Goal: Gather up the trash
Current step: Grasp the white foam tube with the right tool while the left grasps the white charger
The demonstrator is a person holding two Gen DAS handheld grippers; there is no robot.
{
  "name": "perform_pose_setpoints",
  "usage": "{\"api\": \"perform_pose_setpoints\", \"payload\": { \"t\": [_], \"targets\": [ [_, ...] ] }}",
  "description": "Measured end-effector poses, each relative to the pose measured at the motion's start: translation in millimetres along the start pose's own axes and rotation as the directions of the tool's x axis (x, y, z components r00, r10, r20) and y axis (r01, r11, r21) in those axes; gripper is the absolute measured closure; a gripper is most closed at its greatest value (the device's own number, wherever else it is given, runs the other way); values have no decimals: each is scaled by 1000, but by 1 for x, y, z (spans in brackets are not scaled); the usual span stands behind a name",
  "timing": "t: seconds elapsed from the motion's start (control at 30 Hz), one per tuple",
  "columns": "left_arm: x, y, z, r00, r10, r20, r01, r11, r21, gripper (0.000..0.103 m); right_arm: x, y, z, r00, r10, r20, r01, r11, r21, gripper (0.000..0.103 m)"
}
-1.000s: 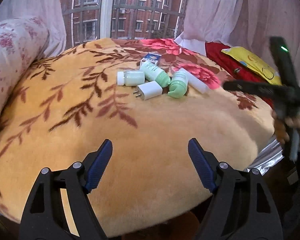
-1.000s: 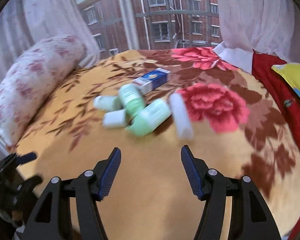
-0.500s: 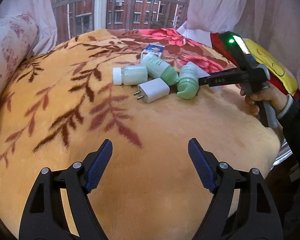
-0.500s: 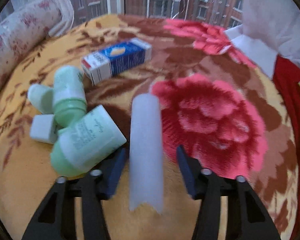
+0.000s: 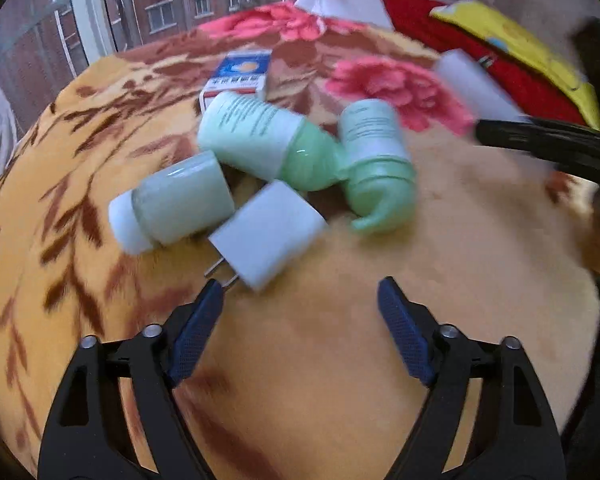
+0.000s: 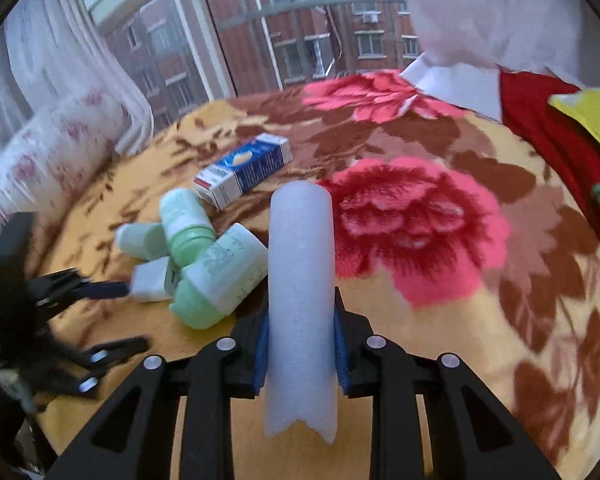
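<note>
Both wrist cameras look low and close across the blanket (image 5: 440,220) toward the window (image 6: 300,28), sharing the bottles (image 5: 260,140) between them.

Soft daylight from the window (image 6: 300,40), motion blur, fisheye edges curved and dark

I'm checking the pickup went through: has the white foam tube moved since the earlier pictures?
Yes. The white foam tube has left its spot beside the green bottle and is raised over the blanket, clamped in the right hand-held gripper.
</note>
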State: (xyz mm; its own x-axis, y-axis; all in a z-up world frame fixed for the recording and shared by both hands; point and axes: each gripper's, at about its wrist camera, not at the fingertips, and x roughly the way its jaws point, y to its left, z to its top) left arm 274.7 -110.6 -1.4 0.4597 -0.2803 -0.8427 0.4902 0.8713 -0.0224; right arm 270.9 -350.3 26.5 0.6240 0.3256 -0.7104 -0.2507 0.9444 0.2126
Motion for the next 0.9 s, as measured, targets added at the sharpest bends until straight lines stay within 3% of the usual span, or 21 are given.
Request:
{"api": "perform_pose_setpoints", "payload": {
  "t": [0.17, 0.27, 0.3, 0.37, 0.57, 0.9],
  "targets": [
    [24, 21, 22, 999, -26, -35, 24, 997, -68, 20, -5, -2, -8, 999, 39, 24, -39, 999, 28, 76],
    [28, 15, 26, 999, 3, -32, -5, 999, -37, 21, -3, -4, -8, 999, 47, 21, -48, 998, 39, 76],
    [29, 10, 23, 999, 35, -33, -36, 999, -15, 22, -2, -5, -8, 999, 49, 20, -50, 998, 43, 76],
    [25, 4, 18, 998, 60, -23, -60, 998, 11, 35, -3, -7, -9, 998, 55, 22, -56, 997, 57, 76],
    [18, 5, 12, 999, 52, -2, -52, 999, -13, 35, -4, -6, -11, 999, 48, 19, -49, 997, 61, 76],
    [-44, 0, -17, 993, 13, 119, 1, 993, -122, 35, -23, 20, -15, 998, 52, 37, -53, 999, 13, 76]
  ]
}}
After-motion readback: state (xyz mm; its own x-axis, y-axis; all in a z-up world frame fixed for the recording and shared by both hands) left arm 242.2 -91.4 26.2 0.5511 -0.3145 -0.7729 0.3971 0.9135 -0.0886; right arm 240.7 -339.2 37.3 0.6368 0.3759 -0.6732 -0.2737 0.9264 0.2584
